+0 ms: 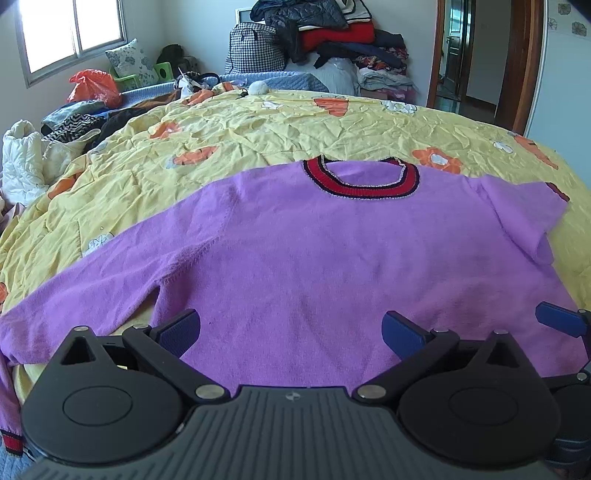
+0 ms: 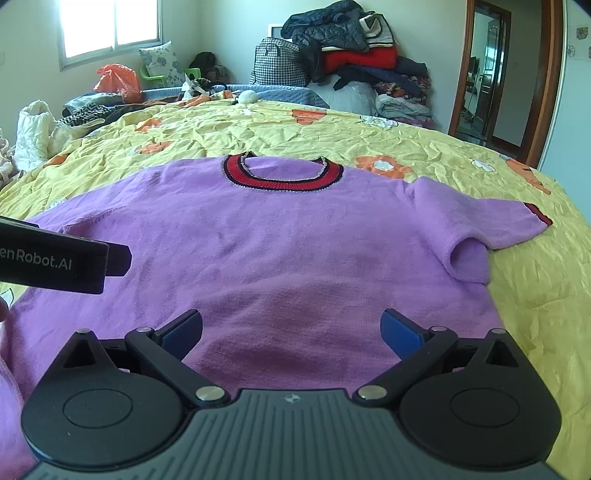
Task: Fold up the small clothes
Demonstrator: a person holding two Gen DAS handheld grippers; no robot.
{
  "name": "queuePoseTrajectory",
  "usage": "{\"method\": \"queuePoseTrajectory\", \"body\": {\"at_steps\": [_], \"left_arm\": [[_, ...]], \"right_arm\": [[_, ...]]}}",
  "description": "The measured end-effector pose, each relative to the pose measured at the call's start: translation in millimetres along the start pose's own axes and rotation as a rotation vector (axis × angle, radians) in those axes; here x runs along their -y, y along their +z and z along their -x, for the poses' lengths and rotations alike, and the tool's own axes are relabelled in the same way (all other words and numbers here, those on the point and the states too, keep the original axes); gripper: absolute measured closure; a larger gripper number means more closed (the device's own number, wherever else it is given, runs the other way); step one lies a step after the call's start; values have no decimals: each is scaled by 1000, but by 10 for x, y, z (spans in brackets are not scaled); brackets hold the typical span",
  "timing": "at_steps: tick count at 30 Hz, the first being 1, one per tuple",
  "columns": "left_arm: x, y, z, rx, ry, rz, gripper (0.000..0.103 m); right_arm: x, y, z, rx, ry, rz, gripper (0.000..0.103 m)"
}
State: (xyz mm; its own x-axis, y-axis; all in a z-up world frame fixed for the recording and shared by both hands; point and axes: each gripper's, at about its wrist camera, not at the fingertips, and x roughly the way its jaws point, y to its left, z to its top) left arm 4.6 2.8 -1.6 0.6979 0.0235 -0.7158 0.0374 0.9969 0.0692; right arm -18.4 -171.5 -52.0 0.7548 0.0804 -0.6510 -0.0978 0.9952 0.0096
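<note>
A purple sweater [image 1: 303,251] [image 2: 280,236] with a red and dark collar [image 1: 364,186] [image 2: 282,177] lies flat, front up, on a yellow flowered bedspread [image 1: 258,129] [image 2: 332,129]. Its long sleeve [image 1: 92,291] runs off to the left, and the other sleeve [image 2: 480,229] is bent back on itself at the right. My left gripper [image 1: 291,334] hovers open over the lower left of the body, nothing between its fingers. My right gripper [image 2: 291,332] hovers open over the lower right of the body. In the right wrist view the left gripper's body [image 2: 55,258] juts in from the left.
Piled clothes [image 1: 332,33] and a houndstooth bag [image 1: 255,48] stand beyond the bed's far edge. An orange bag [image 1: 94,86], a pillow [image 1: 133,62] and loose garments [image 1: 74,118] crowd the far left. A wooden doorway [image 1: 480,55] is at the right.
</note>
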Motion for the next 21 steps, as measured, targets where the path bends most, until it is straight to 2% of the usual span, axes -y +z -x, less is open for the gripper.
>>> {"method": "queuePoseTrajectory", "body": {"at_steps": [21], "left_arm": [[-13,-28,-64,-25,-6,4,0]], "right_arm": [[95,18,-13,-11,-25,-17,0]]}}
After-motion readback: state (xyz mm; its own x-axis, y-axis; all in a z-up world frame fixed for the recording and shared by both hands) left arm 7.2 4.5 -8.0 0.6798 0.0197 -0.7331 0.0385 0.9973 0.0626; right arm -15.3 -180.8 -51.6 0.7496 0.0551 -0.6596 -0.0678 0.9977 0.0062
